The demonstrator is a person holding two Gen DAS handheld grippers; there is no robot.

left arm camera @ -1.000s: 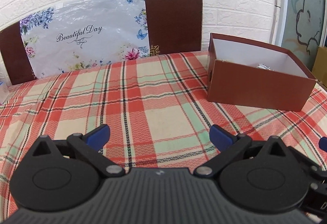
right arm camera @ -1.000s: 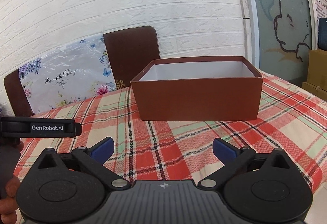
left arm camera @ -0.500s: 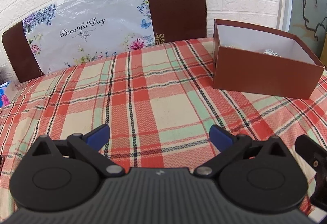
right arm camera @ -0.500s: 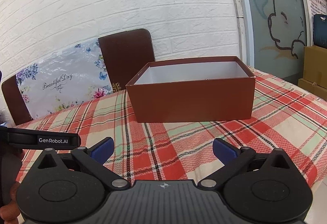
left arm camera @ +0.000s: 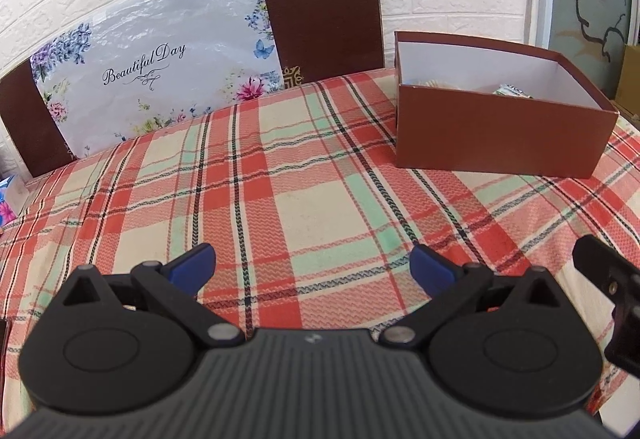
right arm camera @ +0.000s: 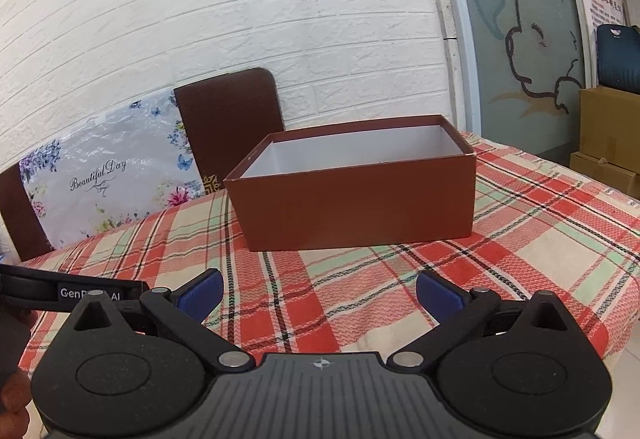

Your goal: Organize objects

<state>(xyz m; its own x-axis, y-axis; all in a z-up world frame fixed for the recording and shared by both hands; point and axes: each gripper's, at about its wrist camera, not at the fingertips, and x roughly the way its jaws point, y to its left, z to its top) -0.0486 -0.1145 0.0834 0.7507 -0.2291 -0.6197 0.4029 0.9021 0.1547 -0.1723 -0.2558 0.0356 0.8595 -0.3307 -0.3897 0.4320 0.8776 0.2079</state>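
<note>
A brown cardboard box [left arm camera: 496, 139] with a white inside stands open-topped on the plaid tablecloth [left arm camera: 312, 199], at the right of the left wrist view. Small items [left arm camera: 510, 91] lie inside it, only partly seen over the wall. My left gripper [left arm camera: 314, 265] is open, low over bare cloth, well short and left of the box. In the right wrist view the same box [right arm camera: 352, 207] sits straight ahead. My right gripper [right arm camera: 318, 293] is open and holds nothing, near the table's front edge. The box's contents are hidden from this view.
Two brown chair backs [left arm camera: 324, 15] stand behind the table against a white brick wall, with a floral "Beautiful Day" plastic bag [left arm camera: 152, 67] draped across them. The other gripper's black body [right arm camera: 72, 293] and a hand [right arm camera: 12, 395] show at the left. Cardboard cartons [right arm camera: 608, 143] stand at the right.
Both grippers have drawn back and risen from the box, which now looks farther off. More of the box's inside shows in the left wrist view. Both stay open.
</note>
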